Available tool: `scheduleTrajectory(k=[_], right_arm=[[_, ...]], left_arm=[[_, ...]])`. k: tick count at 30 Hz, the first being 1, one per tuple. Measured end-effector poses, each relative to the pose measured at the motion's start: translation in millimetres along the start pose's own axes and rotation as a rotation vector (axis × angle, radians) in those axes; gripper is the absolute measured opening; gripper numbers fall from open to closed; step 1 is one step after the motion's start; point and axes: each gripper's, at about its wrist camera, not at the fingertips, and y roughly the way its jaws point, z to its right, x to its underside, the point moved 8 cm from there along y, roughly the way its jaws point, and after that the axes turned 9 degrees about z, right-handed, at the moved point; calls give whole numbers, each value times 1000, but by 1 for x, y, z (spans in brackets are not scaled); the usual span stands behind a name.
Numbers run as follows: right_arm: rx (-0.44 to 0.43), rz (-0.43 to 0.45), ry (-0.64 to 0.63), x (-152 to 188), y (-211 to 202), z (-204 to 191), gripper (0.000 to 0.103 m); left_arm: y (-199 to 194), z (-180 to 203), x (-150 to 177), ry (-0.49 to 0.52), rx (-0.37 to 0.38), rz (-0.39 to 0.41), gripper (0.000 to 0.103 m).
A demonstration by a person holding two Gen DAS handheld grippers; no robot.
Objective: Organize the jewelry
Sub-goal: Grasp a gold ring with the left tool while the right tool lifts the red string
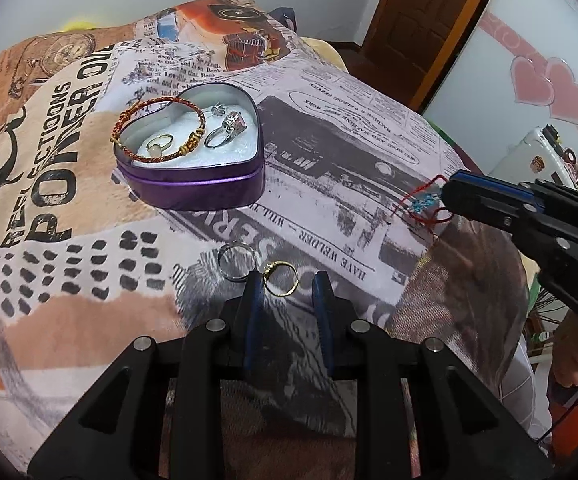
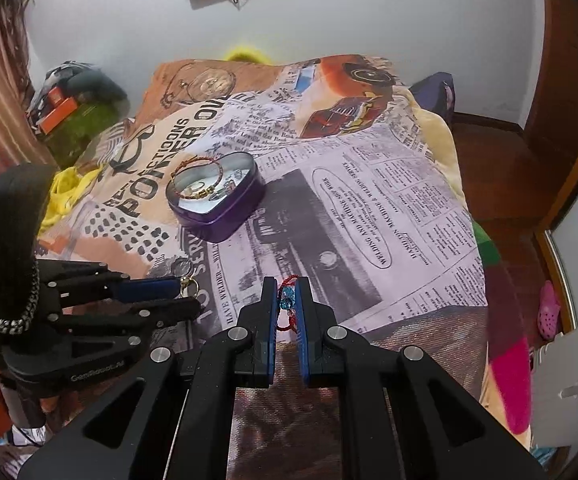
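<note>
A purple heart-shaped tin [image 1: 193, 184] sits on a newspaper-print cloth; it also shows in the right wrist view [image 2: 225, 220]. Inside lie a red-and-gold bracelet [image 1: 157, 102], a gold ring [image 1: 159, 145] and a silver stone ring [image 1: 227, 130]. My left gripper [image 1: 287, 280] is open, its fingers either side of a gold ring [image 1: 281, 278]; a silver ring [image 1: 235, 266] lies just left of it. My right gripper [image 2: 288, 300] is shut on a red string bracelet with blue beads [image 2: 288, 298], also visible in the left wrist view [image 1: 423, 202].
The printed cloth [image 2: 369, 208] covers a raised surface that drops off to the right and front. A green bag with an orange box [image 2: 69, 120] stands at the far left. A wooden door [image 1: 421, 12] and a wall are behind.
</note>
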Motion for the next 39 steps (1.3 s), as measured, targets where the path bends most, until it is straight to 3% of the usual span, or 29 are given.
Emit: scheduleTrajectory(k=[7, 11, 19, 20, 39], right_arm=[[-10, 4, 10, -1, -1, 1, 8], [-16, 8, 5, -2, -4, -1, 8], [-15, 28, -3, -10, -12, -7, 8], [-14, 31, -6, -11, -13, -8, 8], [-30, 82, -38, -41, -12, -30, 8]], left_arm=[[7, 3, -4, 42, -41, 16, 24], [7, 3, -5, 49, -52, 22, 15], [-1, 5, 0, 56, -59, 28, 14], [-3, 4, 0, 52, -54, 31, 5], [-70, -40, -24, -10, -81, 179, 5]])
